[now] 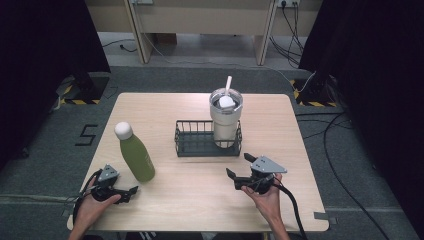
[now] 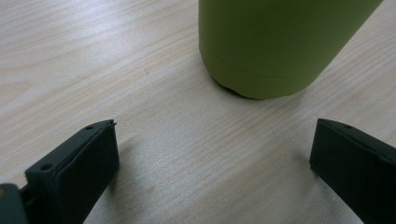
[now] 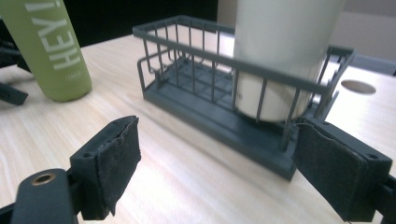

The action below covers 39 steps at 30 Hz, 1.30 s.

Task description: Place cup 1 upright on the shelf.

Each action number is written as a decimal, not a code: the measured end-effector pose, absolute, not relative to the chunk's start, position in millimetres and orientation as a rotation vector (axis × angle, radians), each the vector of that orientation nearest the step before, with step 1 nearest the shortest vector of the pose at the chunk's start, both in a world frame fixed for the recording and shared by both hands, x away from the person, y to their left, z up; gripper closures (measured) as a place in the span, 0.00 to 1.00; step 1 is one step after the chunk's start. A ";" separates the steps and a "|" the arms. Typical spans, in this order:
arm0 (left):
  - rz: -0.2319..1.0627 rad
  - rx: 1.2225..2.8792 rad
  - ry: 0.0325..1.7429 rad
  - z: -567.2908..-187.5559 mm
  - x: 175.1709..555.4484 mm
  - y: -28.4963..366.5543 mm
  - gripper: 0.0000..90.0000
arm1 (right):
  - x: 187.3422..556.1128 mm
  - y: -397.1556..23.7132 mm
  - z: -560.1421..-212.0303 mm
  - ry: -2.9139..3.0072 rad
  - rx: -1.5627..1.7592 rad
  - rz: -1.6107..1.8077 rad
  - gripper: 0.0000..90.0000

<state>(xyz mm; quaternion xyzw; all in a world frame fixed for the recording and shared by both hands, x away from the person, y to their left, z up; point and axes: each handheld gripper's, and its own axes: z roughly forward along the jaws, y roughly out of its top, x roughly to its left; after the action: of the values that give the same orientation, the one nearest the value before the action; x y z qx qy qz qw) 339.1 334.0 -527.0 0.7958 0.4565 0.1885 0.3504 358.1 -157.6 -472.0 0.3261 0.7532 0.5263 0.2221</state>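
Pale wooden table [image 1: 200, 192] carries a wire basket [image 1: 195, 145] holding a white tumbler [image 1: 225, 120]. Green bottle [image 1: 136, 152] stands outside it, just ahead of the left gripper [image 1: 131, 191], jaws spread, empty. Right gripper [image 1: 239, 167] likewise gapes, empty. Judged next: closing on the bottle.

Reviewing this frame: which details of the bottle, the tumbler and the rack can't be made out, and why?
- green bottle: in the left gripper view the top edge cuts off its cap and label.
- white tumbler: in the right gripper view the top edge cuts off its lid and straw.
- wire rack: tumbler hides its right floor, high view.
- Bottle lettering: too small, high view.
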 end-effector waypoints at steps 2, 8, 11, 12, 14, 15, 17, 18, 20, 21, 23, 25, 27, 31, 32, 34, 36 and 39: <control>0.488 2.061 1.182 -527.0 339.1 334.0 0.01 | 355.0 -160.1 -476.2 2.093 0.916 1.440 0.17; 0.488 2.061 1.182 -527.0 339.1 334.0 0.01 | 349.9 -164.3 -480.9 2.111 0.940 1.420 0.17; 0.488 2.061 1.182 -527.0 339.1 334.0 0.01 | 347.5 -165.6 -482.6 2.119 0.945 1.417 0.17; 0.488 2.061 1.182 -527.0 339.1 334.0 0.01 | 346.8 -166.0 -483.6 2.123 0.946 1.417 0.17; 0.488 2.061 1.182 -527.0 339.1 334.0 0.01 | 345.3 -166.7 -485.5 2.128 0.951 1.411 0.17; 0.488 2.061 1.182 -527.0 339.1 334.0 0.01 | 344.9 -167.1 -486.5 2.133 0.954 1.406 0.17; 0.488 2.061 1.182 -527.0 339.1 334.0 0.01 | 343.9 -167.7 -488.1 2.141 0.960 1.396 0.17; 0.488 2.061 1.182 -527.0 339.1 334.0 0.01 | 343.4 -168.1 -488.9 2.141 0.957 1.389 0.17; 0.488 2.061 1.182 -527.0 339.1 334.0 0.01 | 341.9 -168.8 -490.3 2.147 0.961 1.389 0.17; 0.488 2.061 1.182 -527.0 339.1 334.0 0.01 | 340.8 -169.6 -490.9 2.152 0.966 1.384 0.17; 0.488 2.061 1.182 -527.0 339.1 334.0 0.01 | 339.5 -170.7 -492.2 2.158 0.968 1.378 0.17; 0.488 2.061 1.182 -527.0 339.1 334.0 0.01 | 338.4 -172.1 -493.4 2.163 0.975 1.370 0.17; 0.488 2.061 1.182 -527.0 339.1 334.0 0.01 | 336.9 -174.4 -494.7 2.166 0.985 1.366 0.17; 0.488 2.061 1.182 -527.0 339.1 334.0 0.01 | 334.0 -177.2 -496.5 2.178 0.993 1.348 0.17; 0.488 2.061 1.182 -527.0 339.1 334.0 0.01 | 333.1 -178.0 -497.1 2.180 0.999 1.343 0.17; 0.488 2.061 1.182 -527.0 339.1 334.0 0.01 | 332.0 -179.1 -498.6 2.188 1.003 1.323 0.17; 0.488 2.061 1.182 -527.0 339.1 334.0 0.01 | 331.2 -179.8 -499.8 2.195 1.006 1.310 0.17; 0.489 2.061 1.182 -527.0 339.1 333.9 0.01 | 328.5 -181.3 -500.3 2.201 1.010 1.299 0.17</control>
<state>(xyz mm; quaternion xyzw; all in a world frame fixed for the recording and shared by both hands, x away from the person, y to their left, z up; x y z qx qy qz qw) 339.1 333.9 -527.0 0.7959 0.4564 0.1887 0.3503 328.5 -181.3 -500.3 0.3605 0.7855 0.4634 0.1956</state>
